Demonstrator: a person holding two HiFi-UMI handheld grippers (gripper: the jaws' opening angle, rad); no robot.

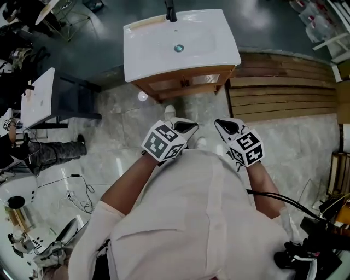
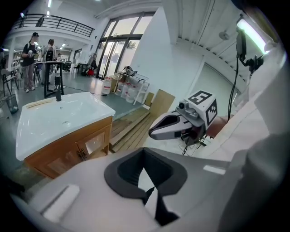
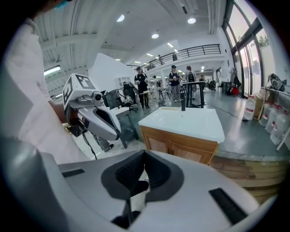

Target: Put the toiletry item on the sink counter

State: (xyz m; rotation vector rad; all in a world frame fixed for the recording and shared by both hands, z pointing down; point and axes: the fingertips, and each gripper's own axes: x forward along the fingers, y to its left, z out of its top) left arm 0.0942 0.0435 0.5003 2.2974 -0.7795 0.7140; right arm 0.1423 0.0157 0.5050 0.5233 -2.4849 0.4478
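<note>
Pale marble floor (image 1: 117,136) spreads below me, and at its far side stands the sink counter (image 1: 156,52), a white top on a wooden cabinet (image 1: 186,83). It has a dark faucet (image 1: 170,11) at the far edge and a drain (image 1: 179,48) in the basin. A thin tan strip (image 1: 145,23) lies along the counter's far left rim; I can't tell what it is. Wooden steps (image 1: 284,87) run off to the right, and a white table (image 1: 38,98) stands to the left.

I hold both tongs close to my shirt, well short of the counter. The left gripper (image 1: 187,127) has its jaws together, the dark pads (image 2: 124,174) meeting at the tips with nothing between them. The right gripper (image 1: 226,127) is likewise closed and empty. No view lets me tell where the toiletry item is.
</note>
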